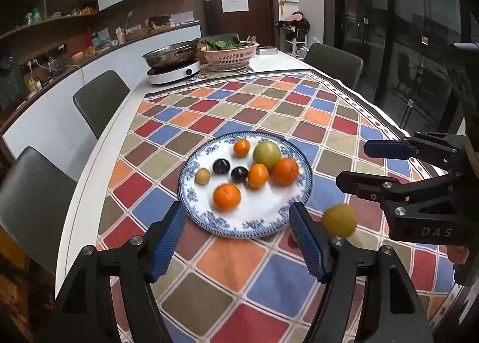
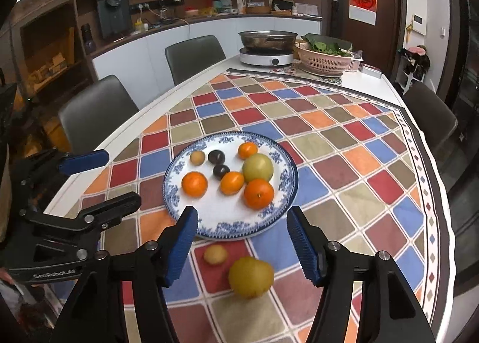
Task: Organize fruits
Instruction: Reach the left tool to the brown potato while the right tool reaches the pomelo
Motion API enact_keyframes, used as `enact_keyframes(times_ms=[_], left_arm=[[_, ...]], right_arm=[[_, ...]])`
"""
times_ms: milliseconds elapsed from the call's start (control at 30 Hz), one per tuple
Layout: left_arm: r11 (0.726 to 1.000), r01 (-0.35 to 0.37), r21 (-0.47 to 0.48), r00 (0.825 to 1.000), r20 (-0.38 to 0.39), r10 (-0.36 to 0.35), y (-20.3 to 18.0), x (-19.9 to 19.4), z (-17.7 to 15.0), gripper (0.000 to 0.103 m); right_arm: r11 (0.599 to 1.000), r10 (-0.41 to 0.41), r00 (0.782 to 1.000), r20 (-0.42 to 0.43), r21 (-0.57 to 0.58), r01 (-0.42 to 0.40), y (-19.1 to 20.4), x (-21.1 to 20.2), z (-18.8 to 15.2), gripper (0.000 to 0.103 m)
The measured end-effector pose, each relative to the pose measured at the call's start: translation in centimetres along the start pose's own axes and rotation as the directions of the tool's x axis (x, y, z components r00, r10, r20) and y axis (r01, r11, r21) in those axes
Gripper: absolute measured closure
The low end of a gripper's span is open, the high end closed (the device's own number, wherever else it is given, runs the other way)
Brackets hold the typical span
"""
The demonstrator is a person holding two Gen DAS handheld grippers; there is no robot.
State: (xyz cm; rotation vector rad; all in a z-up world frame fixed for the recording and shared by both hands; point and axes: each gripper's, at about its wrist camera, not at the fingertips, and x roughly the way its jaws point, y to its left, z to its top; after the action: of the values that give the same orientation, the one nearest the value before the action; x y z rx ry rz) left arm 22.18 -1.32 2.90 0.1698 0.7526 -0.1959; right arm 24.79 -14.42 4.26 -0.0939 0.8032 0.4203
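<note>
The blue-and-white plate (image 1: 248, 223) sits on the checked tablecloth (image 1: 227, 259) near the middle of the table and holds 8 fruits: 4 oranges, the nearest one (image 1: 226, 196) blurred, a large green fruit (image 1: 267, 155) touching the orange (image 1: 285, 171) beside it, 2 dark plums (image 1: 221, 166) and 1 small tan fruit (image 1: 202, 176). Off the plate, on the cloth just beside its near rim, lie a big yellow-green fruit (image 2: 251, 276) and a small yellowish fruit (image 2: 215, 254); both are soft with blur. In the left wrist view the small one is almost fully hidden behind a blue pad.

The left gripper (image 1: 238, 241) hangs over the plate's near edge, jaws wide apart and holding nothing. The right gripper (image 2: 241, 242) is above the 2 loose fruits, jaws also spread with nothing between them. Each gripper's body is cut off by the lower frame edge.

Farther back stand a steel pot on a white cooker (image 1: 173, 72) and a pink basket of greens (image 1: 229, 54); 4 grey chairs (image 1: 100, 100) ring the table.
</note>
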Motion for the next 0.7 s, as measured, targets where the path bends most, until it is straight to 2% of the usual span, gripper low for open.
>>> enact_keyframes(times_ms=[300,700], left_arm=[[1.000,0.011,0.019,1.000,-0.026,-0.011,-1.4,-0.1,-2.9,0.032],[0.999,0.018,0.036,0.995,-0.095,-0.015,-2.2,2.2,-5.0,0.032]], right_arm=[[1.000,-0.009,0.998,-0.055,0.003,0.009,0.1,0.1,-3.4,0.040],[0.999,0.003,0.986,-0.168,0.033,0.003,-0.8,3.6,-6.6,0.040]])
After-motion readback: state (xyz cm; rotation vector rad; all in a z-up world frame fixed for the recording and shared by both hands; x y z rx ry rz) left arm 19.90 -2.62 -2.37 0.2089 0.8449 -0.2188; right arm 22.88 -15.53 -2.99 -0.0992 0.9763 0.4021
